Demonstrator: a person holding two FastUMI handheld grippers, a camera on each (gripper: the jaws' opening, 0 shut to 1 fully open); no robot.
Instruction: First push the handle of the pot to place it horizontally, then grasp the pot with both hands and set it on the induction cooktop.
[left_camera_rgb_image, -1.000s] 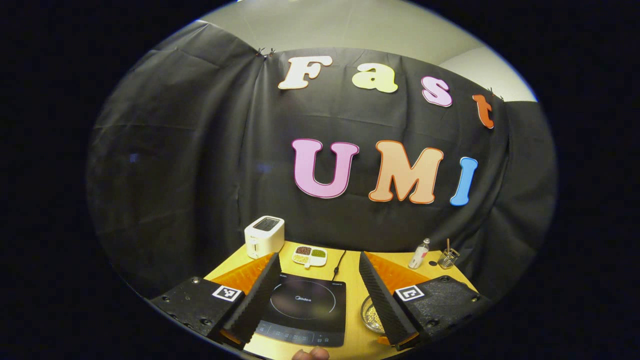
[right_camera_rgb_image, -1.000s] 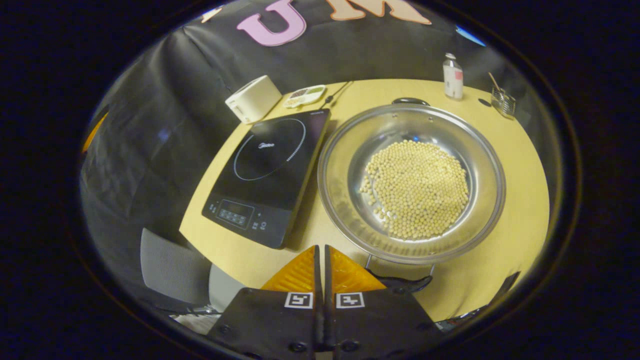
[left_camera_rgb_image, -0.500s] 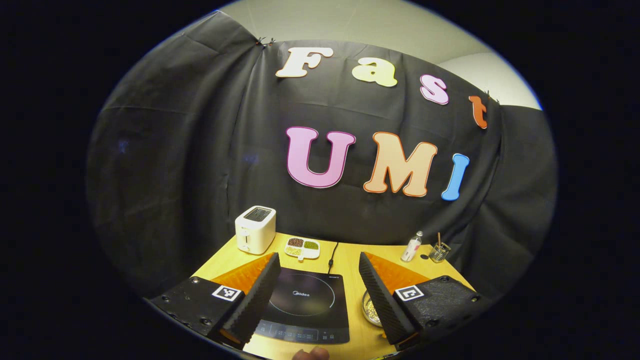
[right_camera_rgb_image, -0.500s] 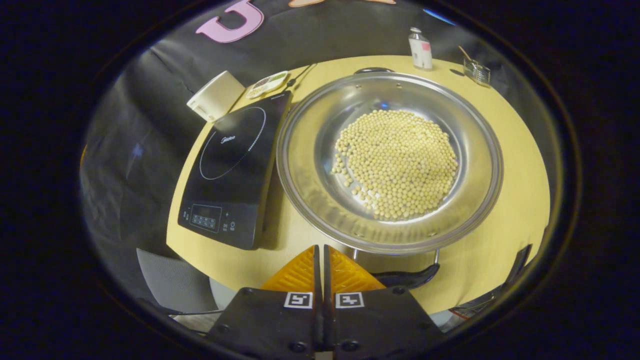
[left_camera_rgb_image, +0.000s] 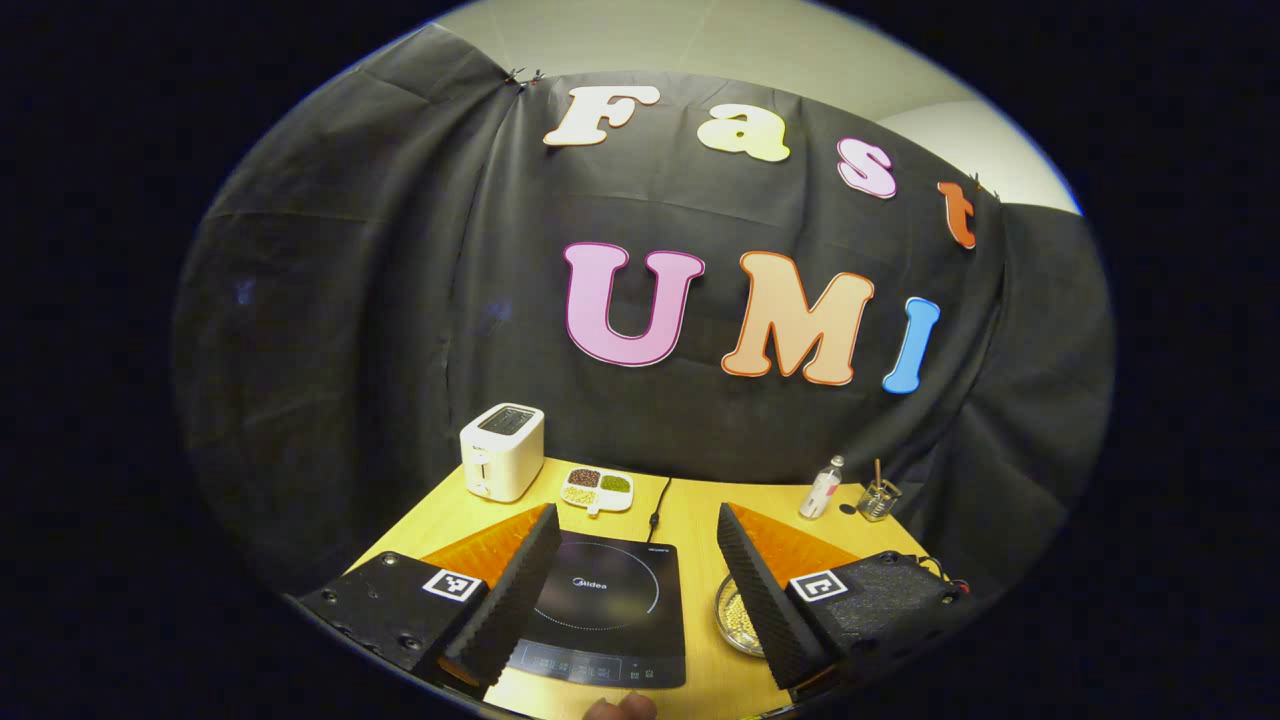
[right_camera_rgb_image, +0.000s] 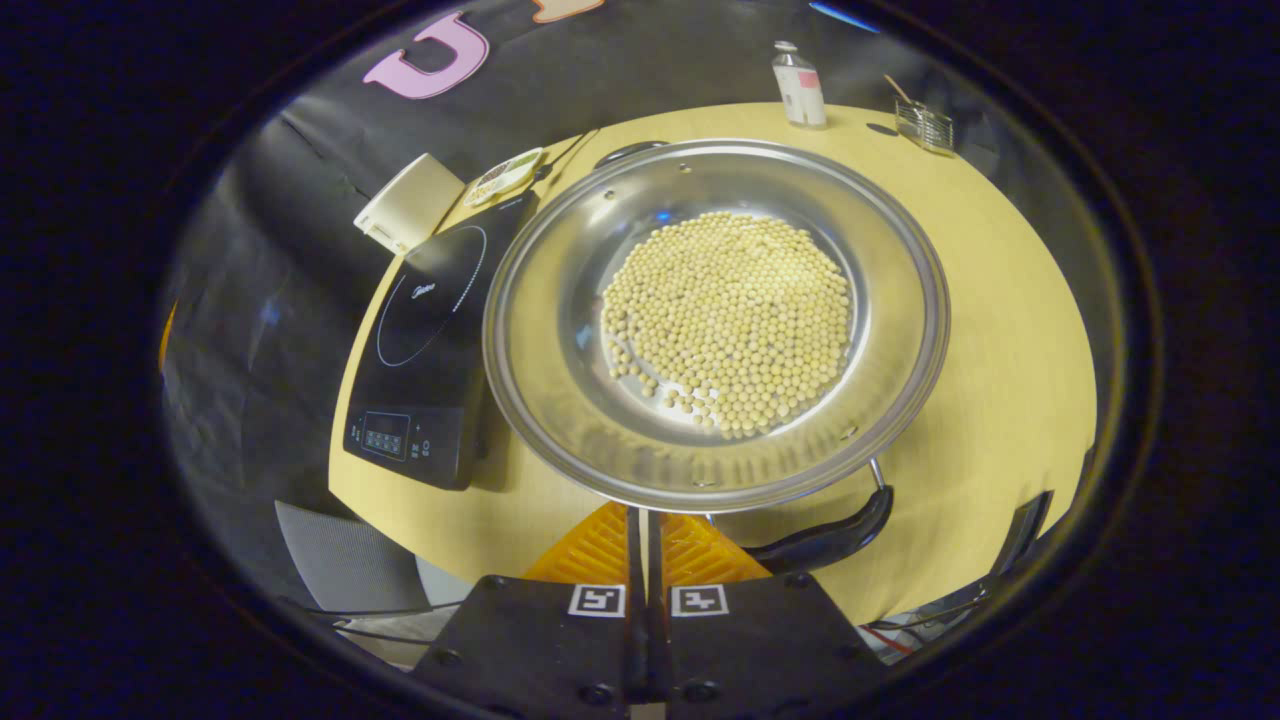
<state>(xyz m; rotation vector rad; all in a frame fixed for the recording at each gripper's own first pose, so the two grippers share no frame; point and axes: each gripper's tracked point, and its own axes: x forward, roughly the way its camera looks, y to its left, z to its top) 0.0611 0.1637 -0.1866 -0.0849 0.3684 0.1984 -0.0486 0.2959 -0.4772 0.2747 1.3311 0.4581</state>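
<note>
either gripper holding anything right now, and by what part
Nothing is held. The left gripper is open over the induction cooktop; the right gripper is shut on nothing, beside the pot's near handle.

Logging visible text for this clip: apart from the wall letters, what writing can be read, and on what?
"Midea": on the induction cooktop, inside its ring.
Its control panel markings: too small to read.
The bottle label: too blurred.
The square markers on the left tongs and right tongs: patterns, not words.

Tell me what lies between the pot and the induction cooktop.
Only a narrow strip of bare table near the front; farther back the pot rim overlaps the induction cooktop edge in the right gripper view.
</note>
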